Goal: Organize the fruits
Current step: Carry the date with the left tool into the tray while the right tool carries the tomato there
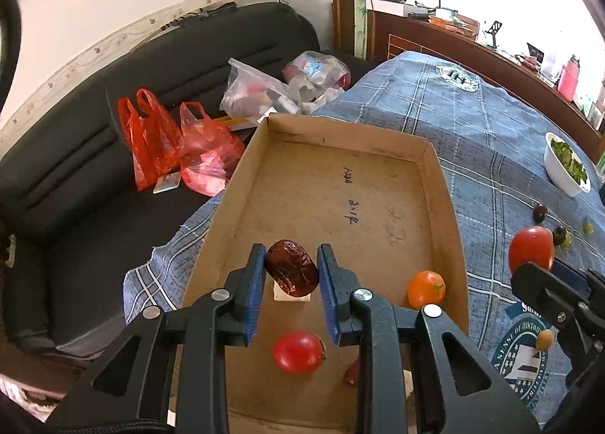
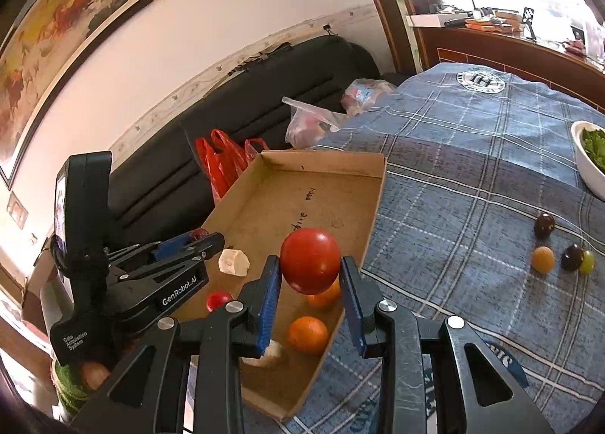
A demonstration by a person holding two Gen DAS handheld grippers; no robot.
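Observation:
My left gripper (image 1: pixel 291 271) is shut on a dark red date (image 1: pixel 291 273) and holds it over the cardboard tray (image 1: pixel 340 176). In the tray lie a red tomato (image 1: pixel 298 352), an orange (image 1: pixel 426 288) and a pale chunk (image 2: pixel 233 262). My right gripper (image 2: pixel 310 282) is shut on a large red tomato (image 2: pixel 310 260) and holds it above the tray's right wall (image 2: pixel 372 222), over two oranges (image 2: pixel 307 334). The right gripper also shows in the left wrist view (image 1: pixel 544 282) with its tomato (image 1: pixel 530 248).
The tray sits on a blue plaid cloth (image 2: pixel 472 169). Small dark, yellow and green fruits (image 2: pixel 559 256) lie on the cloth to the right. A white bowl of greens (image 2: pixel 590 157) stands at the far right. Plastic bags (image 1: pixel 177 142) lie on a black sofa (image 1: pixel 113 112) behind.

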